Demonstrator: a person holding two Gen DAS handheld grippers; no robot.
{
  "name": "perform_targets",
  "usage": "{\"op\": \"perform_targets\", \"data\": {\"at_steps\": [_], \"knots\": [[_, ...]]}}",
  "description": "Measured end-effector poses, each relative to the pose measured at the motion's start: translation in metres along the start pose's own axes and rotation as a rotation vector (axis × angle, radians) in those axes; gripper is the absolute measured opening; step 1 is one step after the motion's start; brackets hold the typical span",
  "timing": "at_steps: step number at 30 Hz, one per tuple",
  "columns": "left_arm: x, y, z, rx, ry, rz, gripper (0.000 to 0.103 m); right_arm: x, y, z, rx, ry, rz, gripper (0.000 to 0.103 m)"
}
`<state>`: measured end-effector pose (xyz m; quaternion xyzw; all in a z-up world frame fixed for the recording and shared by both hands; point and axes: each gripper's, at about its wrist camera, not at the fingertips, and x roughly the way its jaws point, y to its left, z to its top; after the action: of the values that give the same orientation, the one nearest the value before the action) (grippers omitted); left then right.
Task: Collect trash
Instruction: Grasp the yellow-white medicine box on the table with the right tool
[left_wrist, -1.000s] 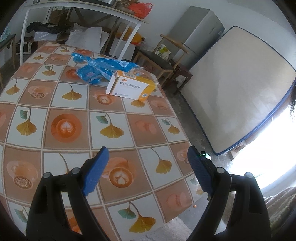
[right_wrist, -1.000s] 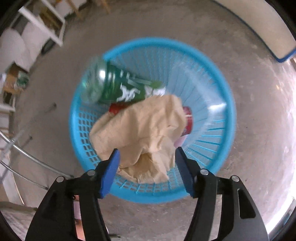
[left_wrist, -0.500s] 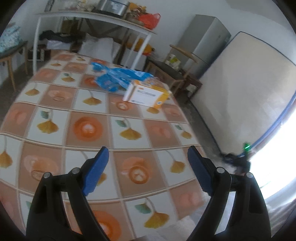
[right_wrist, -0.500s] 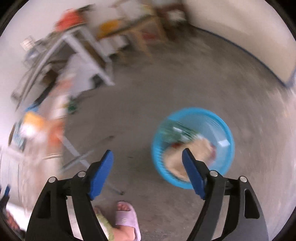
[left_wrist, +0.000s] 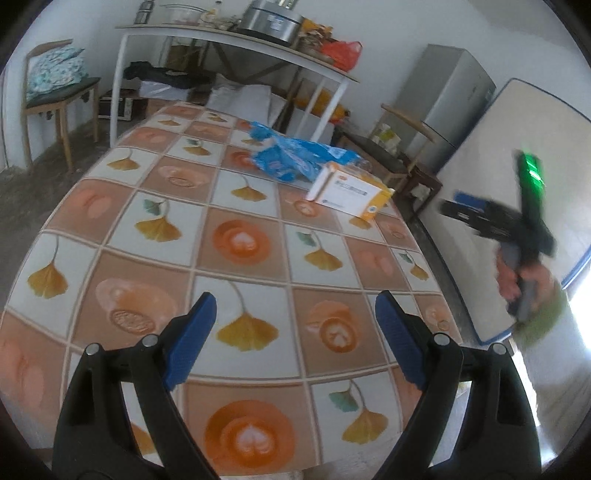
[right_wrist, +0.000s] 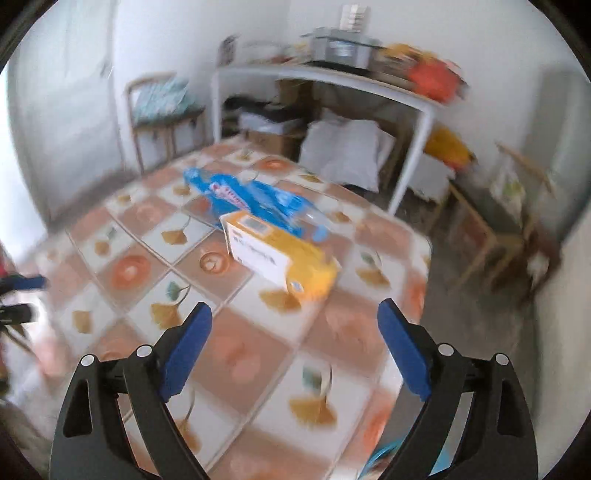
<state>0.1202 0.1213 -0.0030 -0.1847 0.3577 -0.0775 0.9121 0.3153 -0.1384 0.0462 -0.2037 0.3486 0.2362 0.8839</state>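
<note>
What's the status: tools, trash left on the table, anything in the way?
Left tool open, empty. Right tool open, empty, jaws just opened wider. Orange-and-white box and blue plastic wrapper remain on tiled table. Path clear.

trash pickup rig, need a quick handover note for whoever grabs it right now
Left gripper: open, empty, over the near end of the table.
Right gripper: jaws have just been opening, empty, pointed at the table.
Left to collect: yellow and white box and blue plastic bag behind it, touching, at the far end.
Done: cannot tell from these views; a blue basket rim shows at the table's edge.
</note>
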Motion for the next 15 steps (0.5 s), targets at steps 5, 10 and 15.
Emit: {"op": "perform_targets", "data": {"at_steps": [5,10,15], "knots": [[-0.005,0.015,-0.005,-0.013,-0.007,-0.009,0.084,0.081,0.036,0.043,-0.258,0.105,-0.073,0.088],[-0.007,0.025,-0.009,-0.016,-0.005,-0.035,0.084,0.137,0.052,0.055,-0.426,0.22,-0.108,0.088],[-0.01,0.03,-0.011,-0.016,-0.012,-0.063,0.084,0.143,0.058,0.051,-0.4,0.294,-0.064,0.053]]}}
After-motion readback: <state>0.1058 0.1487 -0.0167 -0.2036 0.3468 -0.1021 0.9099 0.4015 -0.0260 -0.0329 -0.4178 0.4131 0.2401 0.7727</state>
